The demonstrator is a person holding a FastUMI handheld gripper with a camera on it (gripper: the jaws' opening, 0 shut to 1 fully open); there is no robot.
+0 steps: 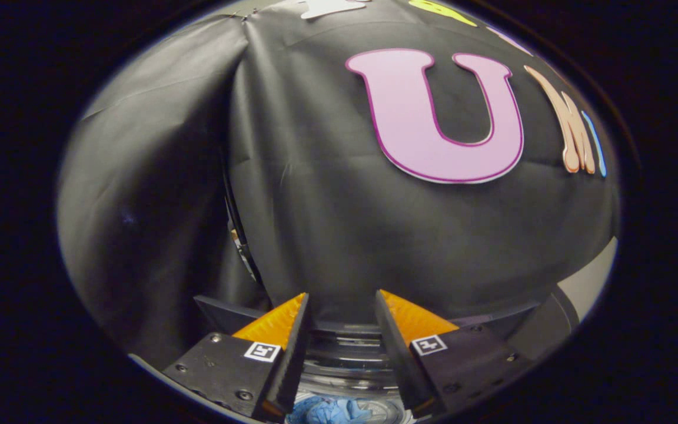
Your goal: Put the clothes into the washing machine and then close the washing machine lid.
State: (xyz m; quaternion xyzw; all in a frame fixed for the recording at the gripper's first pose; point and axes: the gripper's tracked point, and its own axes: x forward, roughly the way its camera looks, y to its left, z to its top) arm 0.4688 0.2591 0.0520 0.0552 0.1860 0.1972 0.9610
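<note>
Holding my tongs (342, 306) out level, I have the two fingers spread apart with nothing pressed between them. I count two fingers (280, 321), one each side, and each carries one small square marker on its upper face. The tips point forward and slightly up toward the booth wall.

Down in the gap between the fingers, close under them, lies one bundle of blue clothes (330, 410), crumpled, and I can see just its top. It sits below the tongs, apart from both fingers, inside what looks like the round tub of the washing machine (345, 359); curved, shiny rings of that opening show just ahead of the cloth, between the two fingers. I count one machine and one piece of blue cloth, though whether more garments lie under it I cannot tell.

Beyond the tips, a dark flat edge (504, 315) runs across behind the opening; I cannot tell whether it is the lid.

Farther off hangs the black cloth wall (315, 194), creased, with a fold running down left of the tongs. A pale strip (592, 280) shows low at the right, past the cloth's edge.
</note>
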